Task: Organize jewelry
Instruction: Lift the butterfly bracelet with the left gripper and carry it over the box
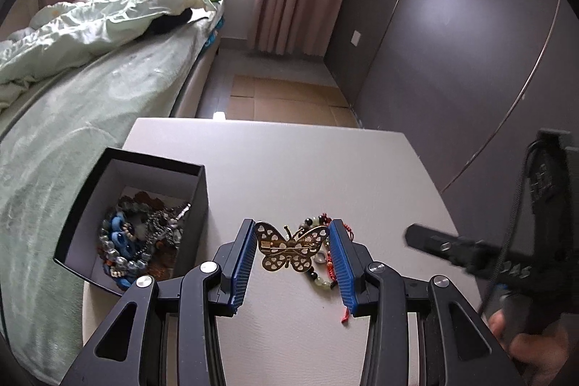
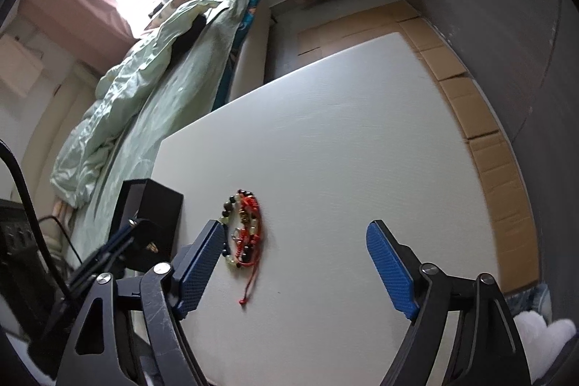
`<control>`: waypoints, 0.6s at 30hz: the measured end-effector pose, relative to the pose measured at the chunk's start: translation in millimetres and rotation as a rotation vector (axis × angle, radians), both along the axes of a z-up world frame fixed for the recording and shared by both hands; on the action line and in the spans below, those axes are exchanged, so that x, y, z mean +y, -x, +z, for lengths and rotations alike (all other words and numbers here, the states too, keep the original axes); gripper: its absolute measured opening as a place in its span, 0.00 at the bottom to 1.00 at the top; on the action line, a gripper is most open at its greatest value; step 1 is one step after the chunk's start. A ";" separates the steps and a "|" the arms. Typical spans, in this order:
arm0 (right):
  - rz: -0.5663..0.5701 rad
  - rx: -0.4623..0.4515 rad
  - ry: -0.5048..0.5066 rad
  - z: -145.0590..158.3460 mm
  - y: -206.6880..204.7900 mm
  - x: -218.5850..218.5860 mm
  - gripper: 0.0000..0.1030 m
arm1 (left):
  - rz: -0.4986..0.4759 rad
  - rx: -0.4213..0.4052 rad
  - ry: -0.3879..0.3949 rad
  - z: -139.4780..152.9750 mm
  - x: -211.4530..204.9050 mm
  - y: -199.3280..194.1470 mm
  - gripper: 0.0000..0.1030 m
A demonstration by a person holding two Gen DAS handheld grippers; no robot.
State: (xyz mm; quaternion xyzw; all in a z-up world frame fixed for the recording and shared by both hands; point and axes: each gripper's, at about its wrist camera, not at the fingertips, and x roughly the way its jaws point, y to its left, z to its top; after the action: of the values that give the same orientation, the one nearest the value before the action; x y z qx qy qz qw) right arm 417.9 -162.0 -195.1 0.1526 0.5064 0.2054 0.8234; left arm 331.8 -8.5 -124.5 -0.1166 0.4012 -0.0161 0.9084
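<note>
In the lower centre of the left wrist view, the left gripper [image 1: 293,250] is clamping a gold butterfly brooch [image 1: 289,250] by its wingtips, just above the surface [image 1: 289,169]. It looks light, stiff and thin, likely slippery, so the wing edges suit. The box [image 1: 108,198] is sitting at lower left. The right gripper [image 2: 296,263] is standing apart beside the beaded bracelets [image 2: 244,237].

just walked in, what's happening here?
Jewelry sorting on a white table. The left gripper is shut on a gold butterfly brooch, beside the open black box that already holds beaded pieces. The right gripper is open and empty. A red-cord beaded bracelet lies on the table, not yet boxed.
</note>
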 end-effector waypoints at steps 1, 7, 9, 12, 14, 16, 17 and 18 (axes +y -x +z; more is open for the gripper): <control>0.010 -0.002 0.004 -0.4 -0.6 3.9 0.72 | 0.003 -0.002 0.010 1.3 3.6 0.1 0.41; 0.060 0.008 0.044 -7.4 -6.3 29.7 0.64 | 0.043 -0.028 0.036 11.4 27.5 2.1 0.41; 0.069 0.013 0.060 -9.8 -9.0 36.9 0.62 | 0.060 -0.036 0.048 13.8 37.7 3.5 0.41; 0.084 0.025 0.090 -14.9 -14.8 48.7 0.58 | 0.087 -0.049 0.055 17.4 51.8 4.8 0.41; 0.091 0.034 0.104 -17.8 -17.7 55.0 0.54 | 0.106 -0.057 0.064 19.2 61.5 6.0 0.41; 0.097 0.038 0.127 -20.5 -19.1 61.3 0.54 | 0.120 -0.063 0.068 20.4 69.3 7.6 0.41; 0.098 0.037 0.143 -21.1 -19.7 64.0 0.54 | 0.127 -0.065 0.071 20.7 73.8 8.3 0.41; 0.100 0.034 0.157 -21.9 -19.7 67.0 0.54 | 0.134 -0.065 0.074 21.0 78.5 8.8 0.41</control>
State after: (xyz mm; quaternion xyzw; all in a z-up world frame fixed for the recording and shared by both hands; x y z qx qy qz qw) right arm 437.6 -95.0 -217.0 0.0654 0.5420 0.2034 0.8128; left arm 323.0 70.0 -103.5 -0.1762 0.3618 0.0262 0.9151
